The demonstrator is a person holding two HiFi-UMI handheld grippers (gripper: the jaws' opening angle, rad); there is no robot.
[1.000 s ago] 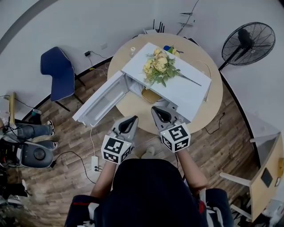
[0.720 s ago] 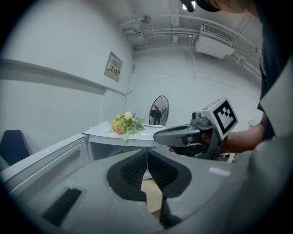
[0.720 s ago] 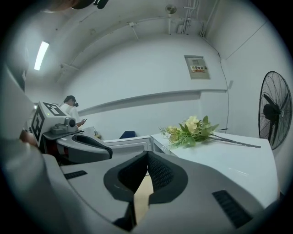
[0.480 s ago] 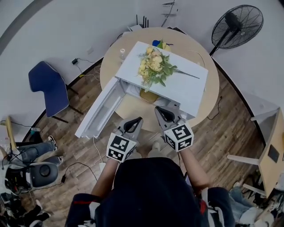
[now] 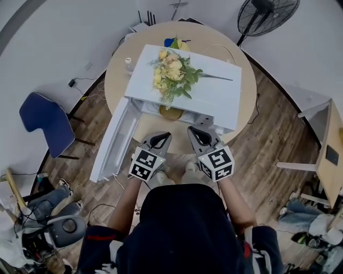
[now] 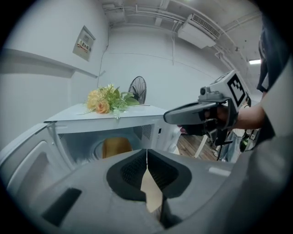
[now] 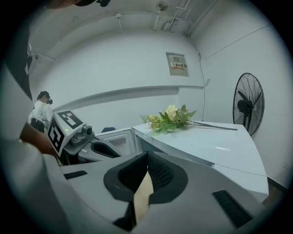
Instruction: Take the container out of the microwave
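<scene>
A white microwave point(image 5: 214, 96) stands on a round wooden table point(image 5: 118, 69), its door point(image 5: 112, 142) swung open to the left. Inside the cavity sits a tan container point(image 5: 170, 112), seen as an orange-brown box point(image 6: 116, 147) in the left gripper view. My left gripper point(image 5: 162, 138) is shut and empty, held just in front of the opening. My right gripper point(image 5: 197, 132) is shut too, level with it, near the microwave's front right corner. Both stand apart from the container.
A bunch of yellow flowers point(image 5: 170, 75) lies on top of the microwave. A black floor fan point(image 5: 262, 13) stands at the back right, a blue chair point(image 5: 45, 123) at the left. White furniture point(image 5: 321, 160) is at the right edge.
Both grippers have sunk and tipped downward, the left one more. The view has shifted, so the table and microwave now sit higher in the picture.
</scene>
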